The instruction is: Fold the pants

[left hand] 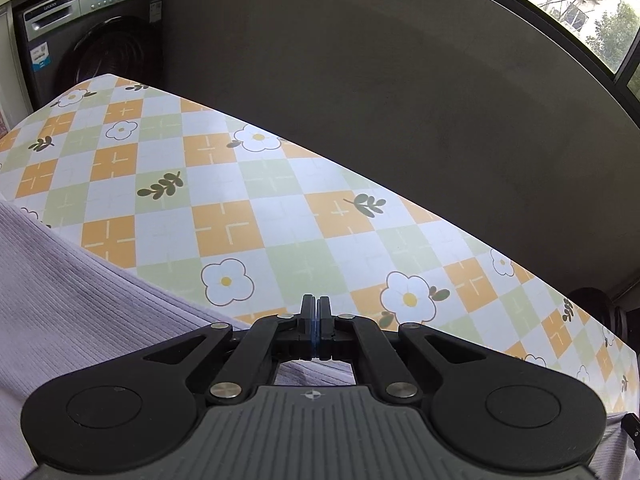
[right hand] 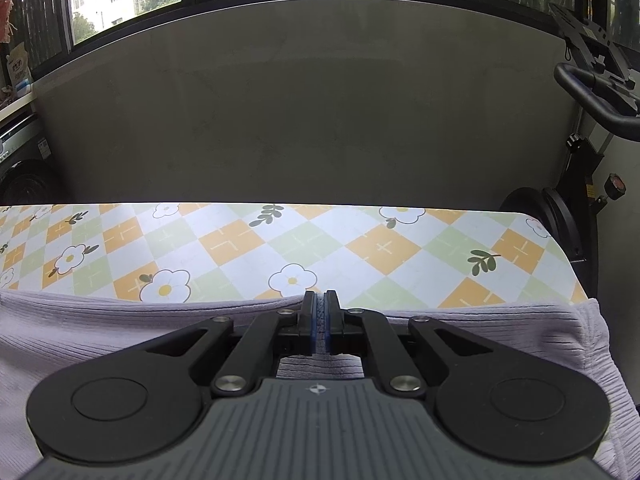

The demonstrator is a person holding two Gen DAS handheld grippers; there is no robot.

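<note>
- The pants, a ribbed lilac pair, lay along the near edge of the table, its flowered check cloth bare beyond them towards the grey wall.
- The right gripper sat closed over the far hem of the pants, and a sliver of ribbed cloth showed pinched between its blue pads, so it looked to be gripping the fabric.
- The left gripper had its jaws pressed together just past the pants' edge, over bare tablecloth; nothing showed between the pads, so that one seemed shut on nothing. The pants ran off to its left and beneath it.
- My read: one side held, the other side missed or let go.
- Risk one: lifting now with only the right side held would have dragged the pants crooked across the table and bunched the fold.
- Risk two: the right pinch looked thin, right at the hem, so a quick pull could have slipped it free.
- Risk three: the pants' right end drooped over the table's corner, and a tug that way could have slid them off.
</note>
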